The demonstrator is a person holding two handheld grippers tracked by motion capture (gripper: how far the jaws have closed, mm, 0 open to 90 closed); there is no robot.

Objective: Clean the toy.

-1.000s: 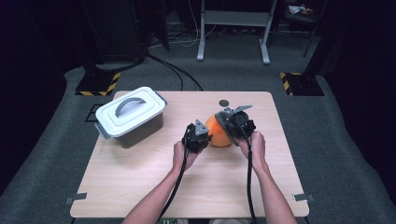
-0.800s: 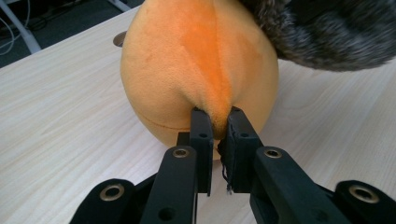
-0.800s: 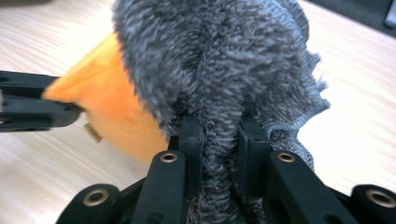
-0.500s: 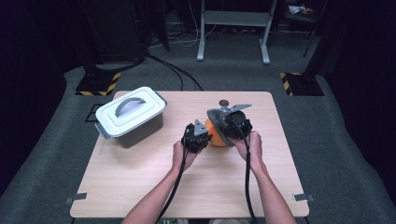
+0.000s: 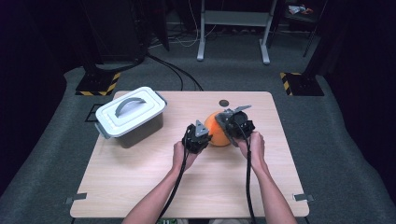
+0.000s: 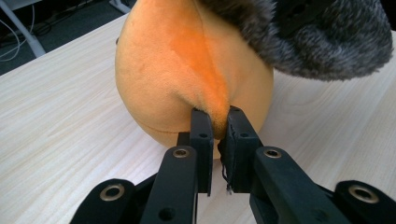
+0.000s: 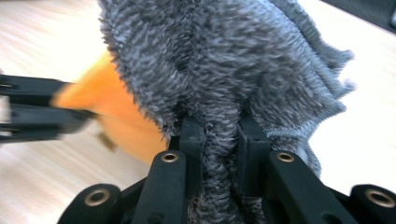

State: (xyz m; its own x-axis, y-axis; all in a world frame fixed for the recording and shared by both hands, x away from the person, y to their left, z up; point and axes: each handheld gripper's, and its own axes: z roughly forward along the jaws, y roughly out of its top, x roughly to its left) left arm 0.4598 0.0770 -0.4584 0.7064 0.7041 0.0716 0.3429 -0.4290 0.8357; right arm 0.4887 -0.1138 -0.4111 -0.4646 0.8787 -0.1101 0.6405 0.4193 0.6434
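Note:
An orange plush ball [image 5: 215, 133] rests on the wooden table [image 5: 140, 177], right of centre. My left gripper [image 6: 216, 114] is shut on a pinched fold of its orange fabric [image 6: 177, 70], low on the near side. A grey fuzzy cloth [image 7: 224, 60] drapes over the top of the ball, and my right gripper [image 7: 219, 123] is shut on a bunch of it. In the high view the left gripper [image 5: 208, 136] meets the ball from the left and the right gripper [image 5: 224, 122] sits at its upper right. The grey cloth [image 6: 317, 37] hangs above the left jaws.
A grey plastic box with a handled lid [image 5: 130, 115] stands at the table's back left. A small dark round spot [image 5: 224, 102] lies near the far edge behind the ball. Bare wood stretches toward the person's side. Dark carpet surrounds the table.
The right gripper has shifted slightly leftward over the ball with the grey cloth in it. The left gripper keeps its pinch in the same place.

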